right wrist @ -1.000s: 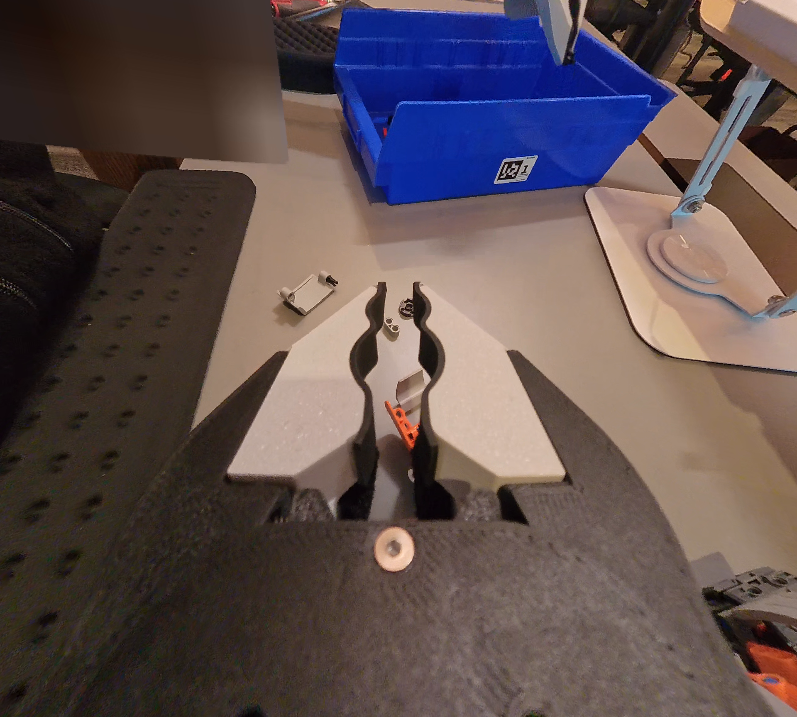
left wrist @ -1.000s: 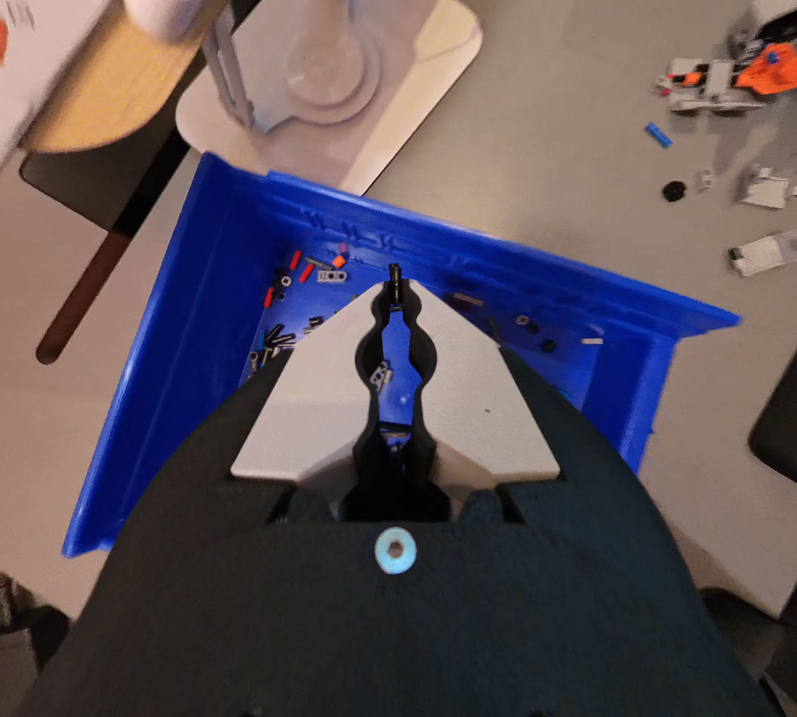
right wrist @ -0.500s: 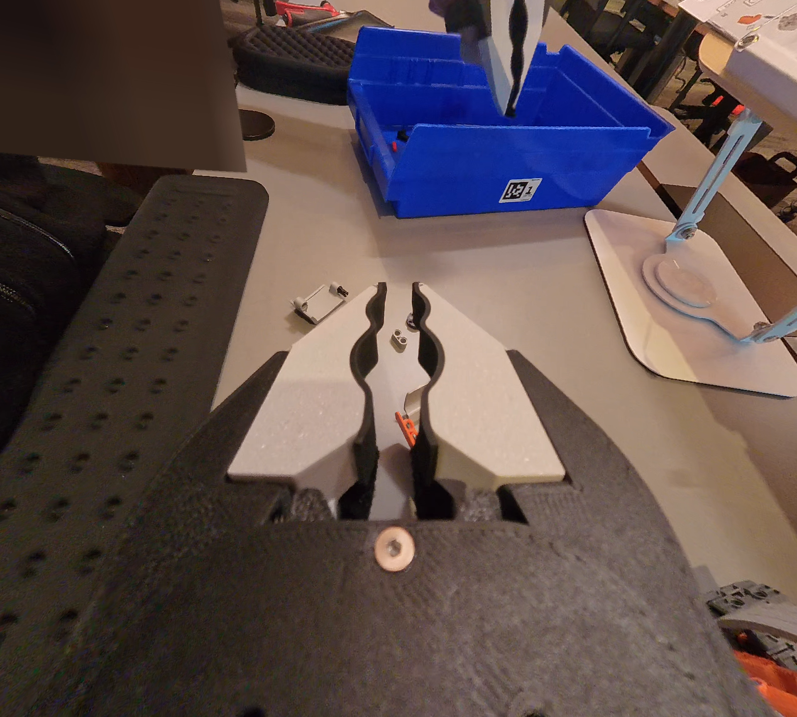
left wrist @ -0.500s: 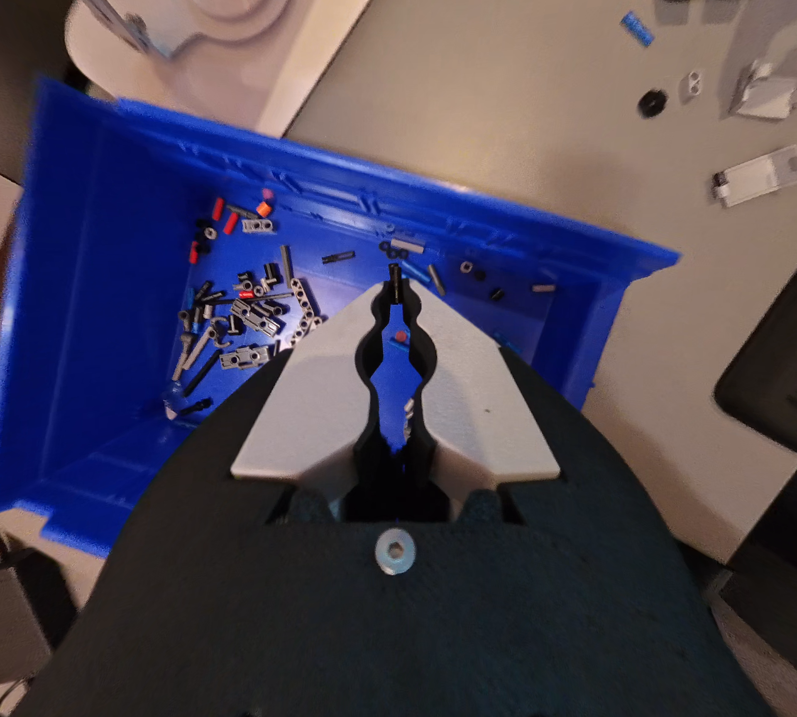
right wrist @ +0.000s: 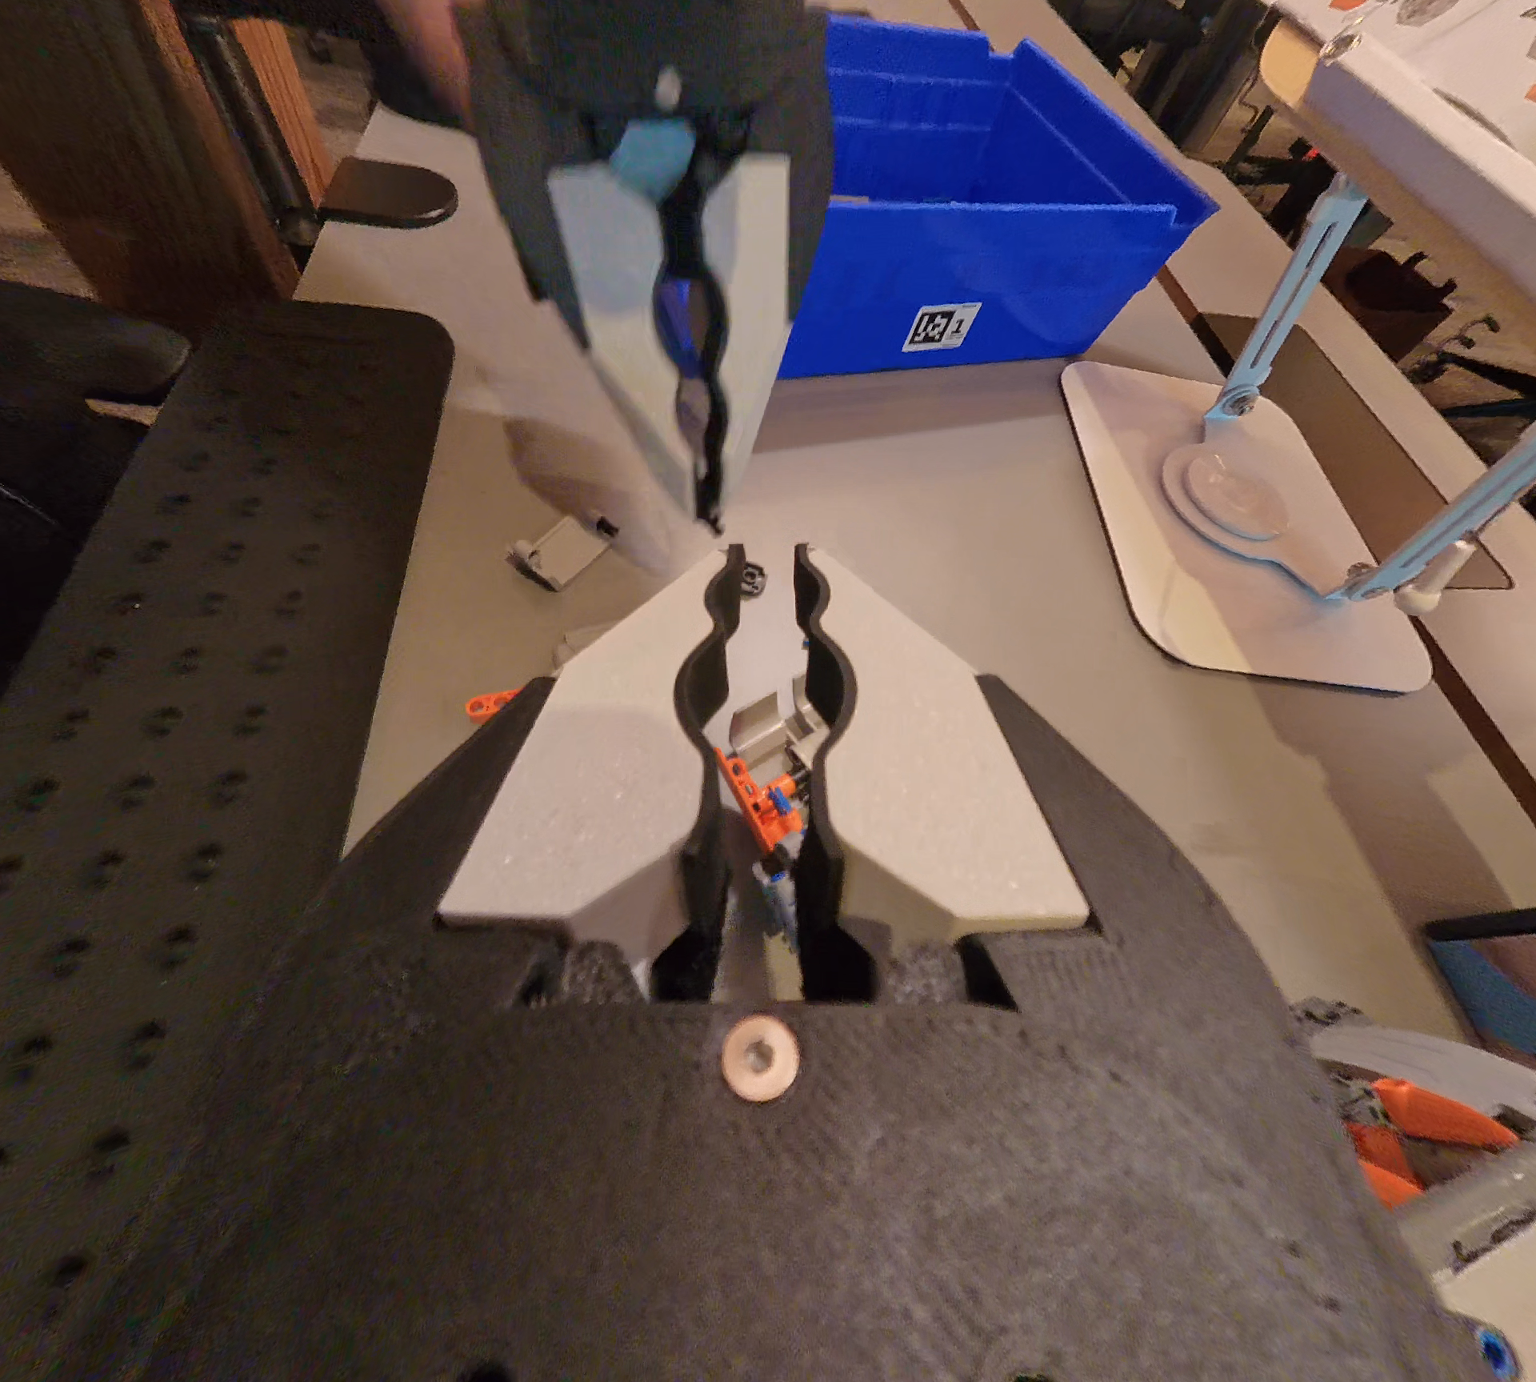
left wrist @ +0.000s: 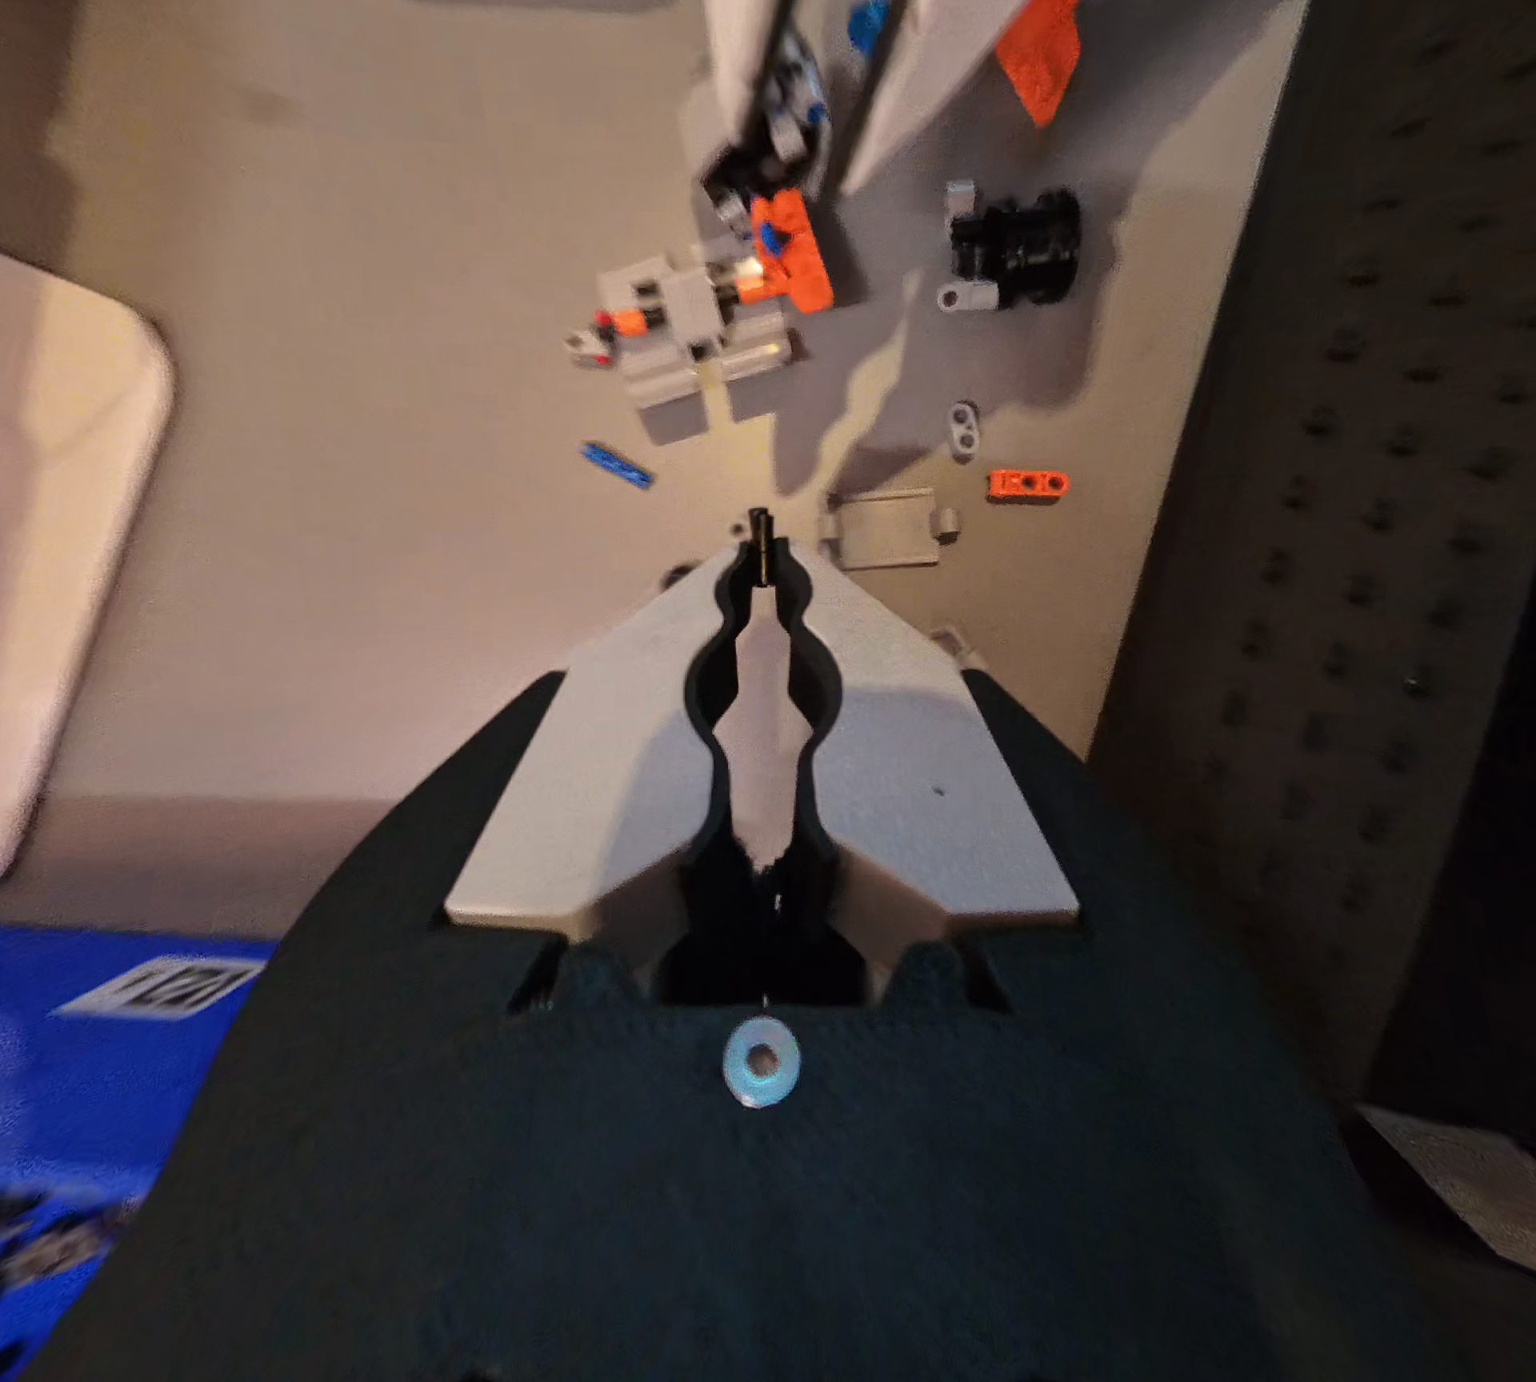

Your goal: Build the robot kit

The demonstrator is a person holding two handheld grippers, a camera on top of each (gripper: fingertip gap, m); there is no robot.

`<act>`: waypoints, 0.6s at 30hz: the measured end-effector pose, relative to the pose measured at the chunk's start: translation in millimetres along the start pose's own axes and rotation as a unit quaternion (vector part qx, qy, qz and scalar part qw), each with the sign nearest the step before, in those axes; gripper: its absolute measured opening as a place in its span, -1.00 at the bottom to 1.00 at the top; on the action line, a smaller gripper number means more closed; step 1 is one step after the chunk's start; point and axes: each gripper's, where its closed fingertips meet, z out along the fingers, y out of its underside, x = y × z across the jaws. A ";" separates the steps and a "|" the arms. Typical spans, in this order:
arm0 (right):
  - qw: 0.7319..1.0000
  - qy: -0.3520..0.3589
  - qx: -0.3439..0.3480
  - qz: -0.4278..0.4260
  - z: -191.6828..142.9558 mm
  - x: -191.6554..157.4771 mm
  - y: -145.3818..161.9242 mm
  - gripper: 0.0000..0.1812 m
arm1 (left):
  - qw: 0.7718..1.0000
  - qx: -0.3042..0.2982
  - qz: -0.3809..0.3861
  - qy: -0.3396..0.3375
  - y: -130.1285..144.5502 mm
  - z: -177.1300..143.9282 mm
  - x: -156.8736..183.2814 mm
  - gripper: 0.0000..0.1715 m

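Black pin point(left wrist: 759, 542) sits pinched at the very tips of the left gripper point(left wrist: 760, 552), above the grey worktop point(left wrist: 374, 344); it looks light, stiff and easy to drop, best held mid-shaft. At 12 o'clock from it lies the grey-and-orange assembly point(left wrist: 706, 311), with a blue strip point(left wrist: 615, 465) at 11. The right gripper point(right wrist: 760, 560) is parted, holding nothing, straddling that assembly point(right wrist: 769, 768). The blue bin point(right wrist: 997, 220) stands beyond

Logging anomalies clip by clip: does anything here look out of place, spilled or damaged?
Nothing looks damaged. Small building pieces lie loose on the table outside the blue bin, around a half-built grey and orange assembly. The left gripper pinches a black pin; the right gripper is open.
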 end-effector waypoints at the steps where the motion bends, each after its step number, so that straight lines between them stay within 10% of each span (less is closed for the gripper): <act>1: 1.000 0.000 -0.008 -0.001 0.9 -0.2 2.8 -0.89 | 1.000 -0.020 -0.008 0.011 8.9 14.0 7.5 -0.97; 18: 0.998 -0.017 -0.046 -0.033 17.2 -17.3 16.0 -0.89 | 0.999 -0.026 -0.038 0.025 41.9 43.7 18.8 -0.97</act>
